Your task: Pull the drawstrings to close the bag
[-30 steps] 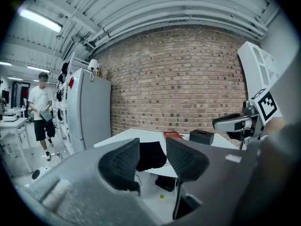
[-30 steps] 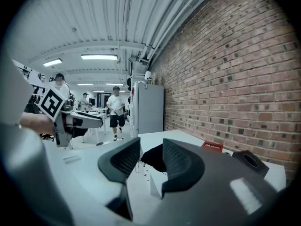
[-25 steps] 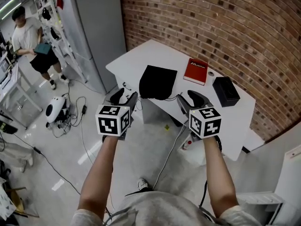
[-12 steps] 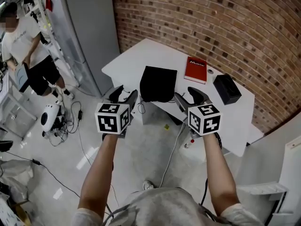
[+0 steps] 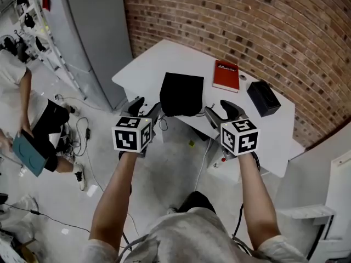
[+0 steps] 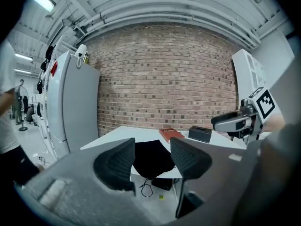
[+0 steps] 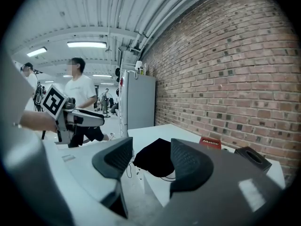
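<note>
A black drawstring bag (image 5: pixel 182 93) lies on the white table (image 5: pixel 142 73), its mouth at the front edge. Its cords (image 5: pixel 162 126) dangle off that edge. My left gripper (image 5: pixel 145 109) hangs in the air just short of the bag's left front corner. My right gripper (image 5: pixel 222 113) hovers short of the right corner. Both have just been opening and stand open with nothing between their jaws. In the left gripper view the bag (image 6: pixel 150 158) shows beyond the open left gripper (image 6: pixel 151 155), with the cords (image 6: pixel 146 188) hanging below. The right gripper view frames the bag (image 7: pixel 155 157) in the same way.
A red book (image 5: pixel 226 75) and a black box (image 5: pixel 263 98) lie on the table behind the bag, near the brick wall (image 5: pixel 263 21). A grey cabinet (image 5: pixel 93 32) stands at the left. A person (image 5: pixel 33 125) walks at the left, over floor cables (image 5: pixel 82 130).
Both grippers have moved a little toward the table's front edge and their jaws have spread wider. The person at the left has walked closer across the floor.
</note>
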Demonstrator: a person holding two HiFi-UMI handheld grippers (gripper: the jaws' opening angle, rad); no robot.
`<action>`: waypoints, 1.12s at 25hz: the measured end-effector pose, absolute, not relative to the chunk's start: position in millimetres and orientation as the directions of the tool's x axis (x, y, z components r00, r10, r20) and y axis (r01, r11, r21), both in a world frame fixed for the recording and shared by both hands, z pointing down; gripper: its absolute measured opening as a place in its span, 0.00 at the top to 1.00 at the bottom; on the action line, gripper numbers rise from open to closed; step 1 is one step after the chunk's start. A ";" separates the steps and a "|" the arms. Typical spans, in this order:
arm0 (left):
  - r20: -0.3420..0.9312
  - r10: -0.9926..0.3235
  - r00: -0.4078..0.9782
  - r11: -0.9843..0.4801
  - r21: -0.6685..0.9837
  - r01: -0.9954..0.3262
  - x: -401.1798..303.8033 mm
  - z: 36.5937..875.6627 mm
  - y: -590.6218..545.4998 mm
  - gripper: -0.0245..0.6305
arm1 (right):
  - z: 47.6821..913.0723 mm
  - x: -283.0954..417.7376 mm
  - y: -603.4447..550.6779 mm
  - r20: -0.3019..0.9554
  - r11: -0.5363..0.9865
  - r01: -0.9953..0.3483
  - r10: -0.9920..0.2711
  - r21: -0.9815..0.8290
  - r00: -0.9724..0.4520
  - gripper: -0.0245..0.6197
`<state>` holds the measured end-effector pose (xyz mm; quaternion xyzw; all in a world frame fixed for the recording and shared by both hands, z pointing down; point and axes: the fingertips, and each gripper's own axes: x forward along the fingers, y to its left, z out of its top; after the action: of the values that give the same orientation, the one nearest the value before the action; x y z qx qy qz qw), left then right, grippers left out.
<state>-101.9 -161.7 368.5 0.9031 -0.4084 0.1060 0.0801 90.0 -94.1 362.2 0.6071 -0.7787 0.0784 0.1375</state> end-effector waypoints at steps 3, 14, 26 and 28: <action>0.277 -0.709 0.649 -0.661 0.061 -0.748 -99.7 381.3 -166.7 0.59 | 374.0 91.7 -99.8 0.330 0.257 -0.965 -0.916 0.047 -0.228 0.57; 0.429 -0.576 0.696 -0.757 0.041 -0.652 -73.3 459.0 -182.3 0.59 | 450.0 105.7 -131.0 0.483 0.365 -0.926 -0.831 0.098 -0.276 0.57; 0.628 -0.442 0.641 -0.830 -0.015 -0.558 -48.3 555.0 -209.5 0.59 | 527.0 128.3 -170.2 0.647 0.512 -0.848 -0.694 0.136 -0.315 0.59; 0.642 -0.424 0.638 -0.835 -0.006 -0.550 -44.3 568.3 -213.7 0.59 | 540.1 129.0 -176.3 0.674 0.546 -0.826 -0.664 0.141 -0.325 0.59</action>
<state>-44.3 -213.7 568.3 0.8999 -0.2706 0.3282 0.0955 129.0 -176.3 540.1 0.4622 -0.8057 0.1147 0.3522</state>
